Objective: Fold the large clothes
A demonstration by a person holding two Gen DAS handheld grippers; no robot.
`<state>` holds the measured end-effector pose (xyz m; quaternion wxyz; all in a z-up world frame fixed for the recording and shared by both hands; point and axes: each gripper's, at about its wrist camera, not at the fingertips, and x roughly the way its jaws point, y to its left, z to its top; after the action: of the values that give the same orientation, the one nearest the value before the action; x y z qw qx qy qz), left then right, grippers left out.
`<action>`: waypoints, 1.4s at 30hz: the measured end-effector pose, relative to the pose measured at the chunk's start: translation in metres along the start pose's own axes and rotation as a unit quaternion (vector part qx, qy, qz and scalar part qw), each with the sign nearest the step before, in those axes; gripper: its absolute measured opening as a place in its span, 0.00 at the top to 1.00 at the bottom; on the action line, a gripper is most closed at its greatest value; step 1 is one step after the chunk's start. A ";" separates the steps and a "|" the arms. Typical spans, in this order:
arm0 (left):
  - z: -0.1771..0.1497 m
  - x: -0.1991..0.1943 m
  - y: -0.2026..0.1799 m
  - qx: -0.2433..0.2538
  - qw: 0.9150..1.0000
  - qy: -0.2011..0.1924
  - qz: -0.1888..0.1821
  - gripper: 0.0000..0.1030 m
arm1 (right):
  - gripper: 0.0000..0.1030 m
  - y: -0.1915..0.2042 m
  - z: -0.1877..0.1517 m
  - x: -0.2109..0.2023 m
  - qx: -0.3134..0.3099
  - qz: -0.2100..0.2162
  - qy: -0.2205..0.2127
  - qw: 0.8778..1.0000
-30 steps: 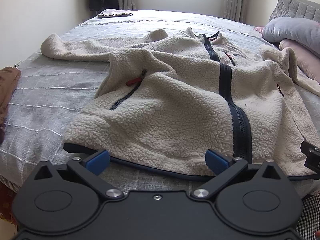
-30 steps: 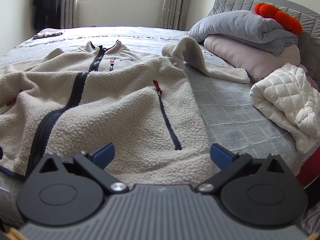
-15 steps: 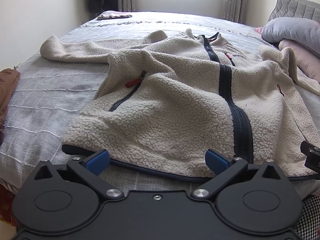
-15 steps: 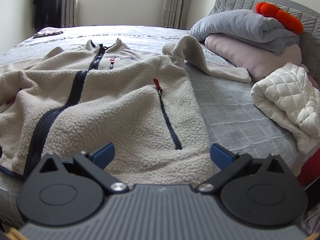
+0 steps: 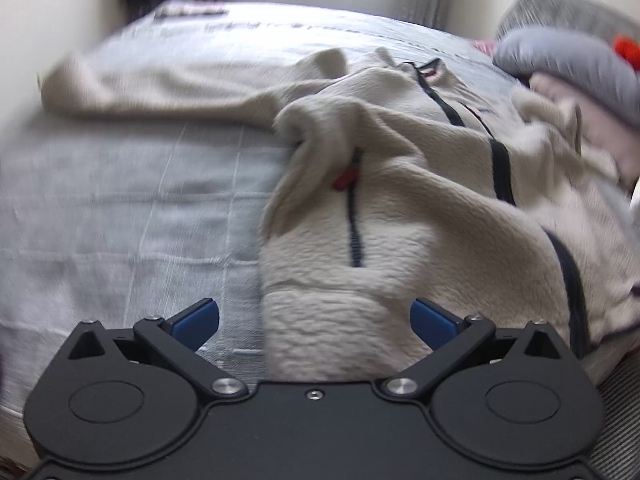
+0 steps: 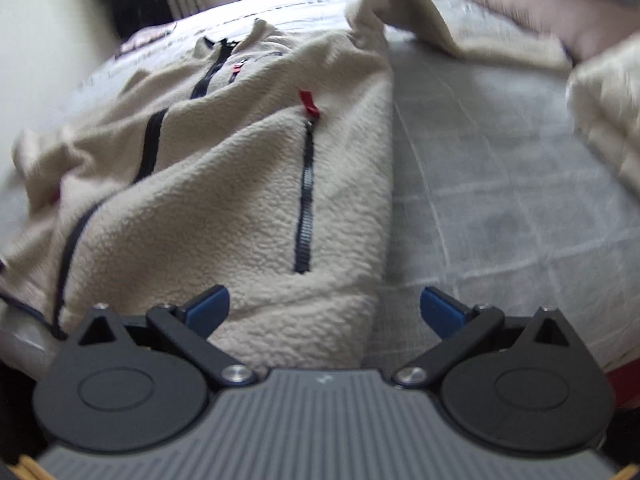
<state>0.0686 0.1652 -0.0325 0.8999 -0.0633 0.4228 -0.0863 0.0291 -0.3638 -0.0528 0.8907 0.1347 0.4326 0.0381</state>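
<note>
A cream fleece jacket [image 5: 400, 208] with dark zips and red pulls lies front-up on the grey bedspread [image 5: 120, 208]. It also shows in the right wrist view [image 6: 240, 200]. My left gripper [image 5: 314, 318] is open, its blue pads either side of the jacket's left bottom corner. My right gripper [image 6: 324, 312] is open, with the jacket's right bottom corner between its pads. One sleeve [image 5: 152, 88] stretches far left, the other [image 6: 420, 20] lies far right. Both views are blurred by motion.
Grey and pink pillows [image 5: 580, 68] are stacked at the head of the bed on the right. A white quilted bundle [image 6: 608, 112] lies at the right edge. The wall runs along the bed's left side.
Both grippers have moved forward and down onto the jacket's hem, the left toward its left corner, the right toward its right corner. Both jaws stay open.
</note>
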 end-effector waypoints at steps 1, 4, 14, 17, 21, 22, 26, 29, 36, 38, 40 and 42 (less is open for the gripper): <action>0.001 0.005 0.012 -0.023 1.000 0.005 -0.019 0.02 | 0.00 -0.011 -0.001 0.003 0.027 0.024 0.004 0.999; -0.002 0.022 0.034 -0.076 0.994 0.014 -0.079 0.12 | 0.02 -0.029 -0.009 0.004 0.068 0.072 -0.016 0.995; -0.017 0.004 0.022 -0.132 0.978 0.028 -0.157 0.83 | 0.82 -0.038 -0.013 0.000 0.114 0.171 -0.018 0.979; -0.017 -0.027 0.007 -0.102 0.982 0.013 -0.156 0.85 | 0.84 -0.042 -0.008 -0.028 0.109 0.167 -0.052 0.979; -0.029 -0.069 -0.012 -0.074 0.981 0.020 -0.178 0.85 | 0.85 -0.050 0.004 -0.079 0.084 0.139 -0.094 0.982; -0.034 -0.072 -0.016 -0.064 0.983 0.024 -0.173 0.85 | 0.85 -0.051 0.005 -0.088 0.074 0.128 -0.097 0.984; -0.062 -0.050 -0.017 -0.066 0.981 0.083 -0.164 0.85 | 0.85 -0.055 -0.001 -0.088 0.052 0.087 -0.069 0.992; -0.082 -0.020 -0.015 -0.074 0.979 0.115 -0.149 0.85 | 0.85 -0.052 -0.019 -0.051 0.031 0.027 -0.017 0.999; -0.065 -0.055 -0.027 0.000 0.996 0.048 -0.077 0.37 | 0.38 -0.054 -0.026 -0.037 0.021 -0.043 -0.008 0.999; -0.051 -0.068 -0.031 0.024 0.998 -0.004 -0.054 0.25 | 0.31 -0.048 -0.015 -0.049 0.002 -0.062 -0.031 0.998; -0.034 -0.069 -0.038 0.040 0.997 -0.046 -0.050 0.14 | 0.28 -0.037 0.003 -0.055 -0.012 -0.071 -0.055 0.996; -0.019 -0.058 -0.050 0.057 0.994 -0.081 -0.047 0.07 | 0.20 -0.020 0.025 -0.052 -0.030 -0.069 -0.078 0.994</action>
<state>0.0125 0.1282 0.0086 0.9281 -0.0387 0.3397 -0.1474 0.0151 -0.3982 -0.0041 0.9260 0.0802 0.3683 -0.0212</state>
